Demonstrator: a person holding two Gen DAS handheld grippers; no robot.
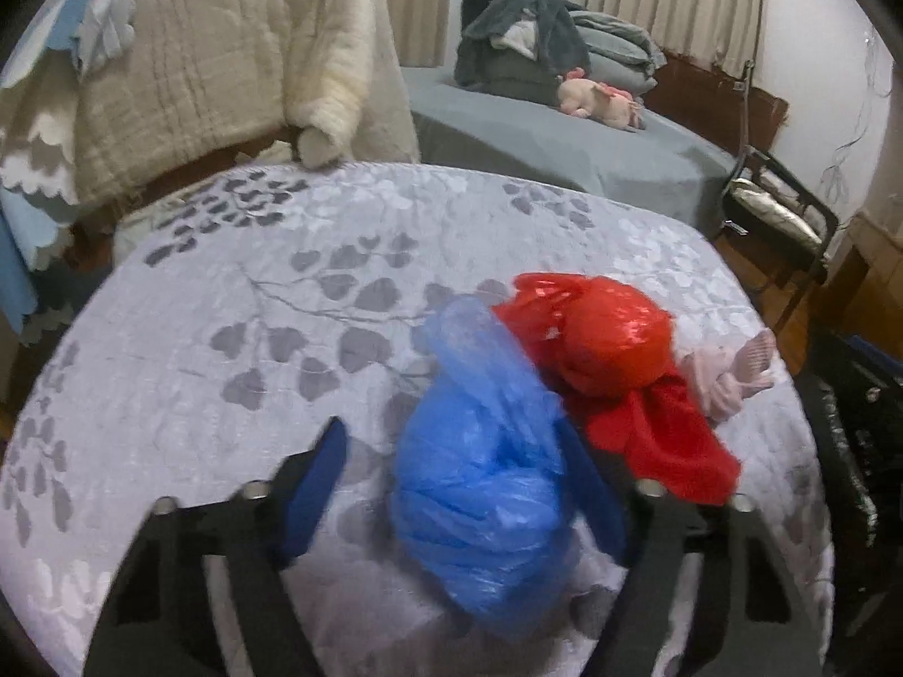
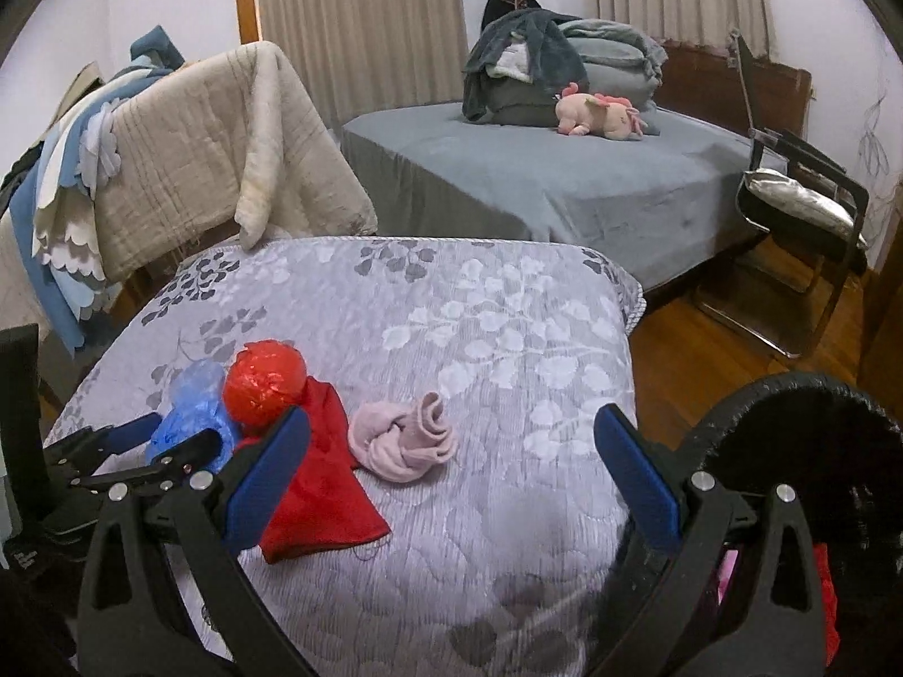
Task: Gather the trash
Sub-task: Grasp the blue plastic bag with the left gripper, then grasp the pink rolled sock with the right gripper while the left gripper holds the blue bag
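left gripper (image 1: 451,451) set around the blue bag (image 1: 480,468), jaws about half wide; right pad against the bag's side, left pad with bare quilt showing between it and the plastic, so astride and not yet gripping. right gripper (image 2: 451,440) spread wide and holding nothing, hanging over open quilt (image 2: 480,327) short of the pink sock (image 2: 403,440). blue bag near the front left of the bed, touching the red bag (image 2: 262,389); red bag resting on the far edge of the red cloth (image 2: 321,485); pink sock just beside the cloth, on its right. black bin (image 2: 818,451) at the right edge of the bed, rim near the right gripper, something red and pink showing inside. likely trouble: thin, slick plastic squashing flat under the pads and sliding out, leaving only a loose fold pinched. one-sided contact liable to shove the blue bag sideways into the red bag, rolling that ball off the cloth or toward the bed's edge. soft quilt giving way underneath, so a low closing apt to catch quilt fabric along with plastic. a loose tail of the bag prone to snag on the red bag during a lift. cannot tell whether the blue bag is knotted; if open, contents at risk of spilling on the way over to the bin. two grippers close together here, so some chance of a knock between them while crossing.
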